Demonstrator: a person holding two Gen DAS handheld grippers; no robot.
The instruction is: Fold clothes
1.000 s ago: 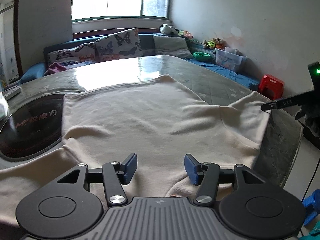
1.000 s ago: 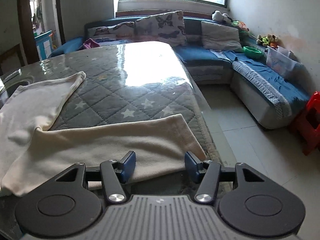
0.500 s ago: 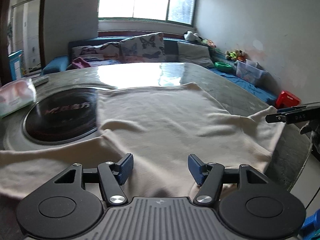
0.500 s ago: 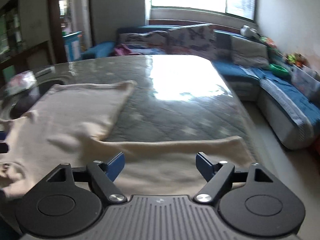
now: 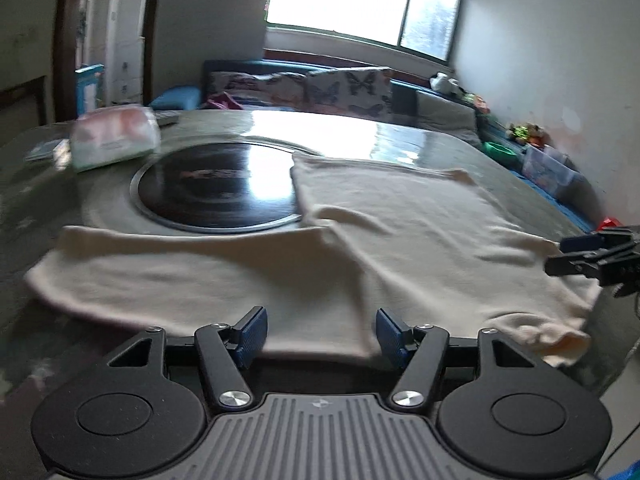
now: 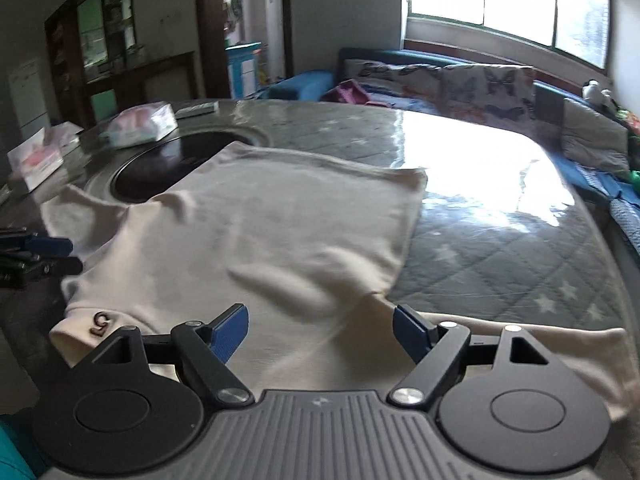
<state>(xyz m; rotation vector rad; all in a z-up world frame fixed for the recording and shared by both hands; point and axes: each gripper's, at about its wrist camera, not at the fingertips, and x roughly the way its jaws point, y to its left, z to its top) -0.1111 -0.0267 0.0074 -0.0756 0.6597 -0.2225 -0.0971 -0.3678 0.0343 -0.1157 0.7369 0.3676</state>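
Observation:
A cream long-sleeved garment lies spread flat on the quilted grey table, also in the right wrist view. Its collar with a small "5" tag hangs at the near table edge. My left gripper is open and empty, just above the garment's near edge by the left sleeve. My right gripper is open and empty over the shoulder area, with the right sleeve running to its right. Each gripper shows at the other view's side: the right one, the left one.
A round black hotplate is set into the table, partly under the garment. Tissue packs lie at the far left, also in the right wrist view. A blue sofa with cushions stands behind. The table edge drops off at the right.
Both views have swung to the left across the table, and the hotplate and tissue packs have come into view. Both grippers have opened wider. The garment has not moved.

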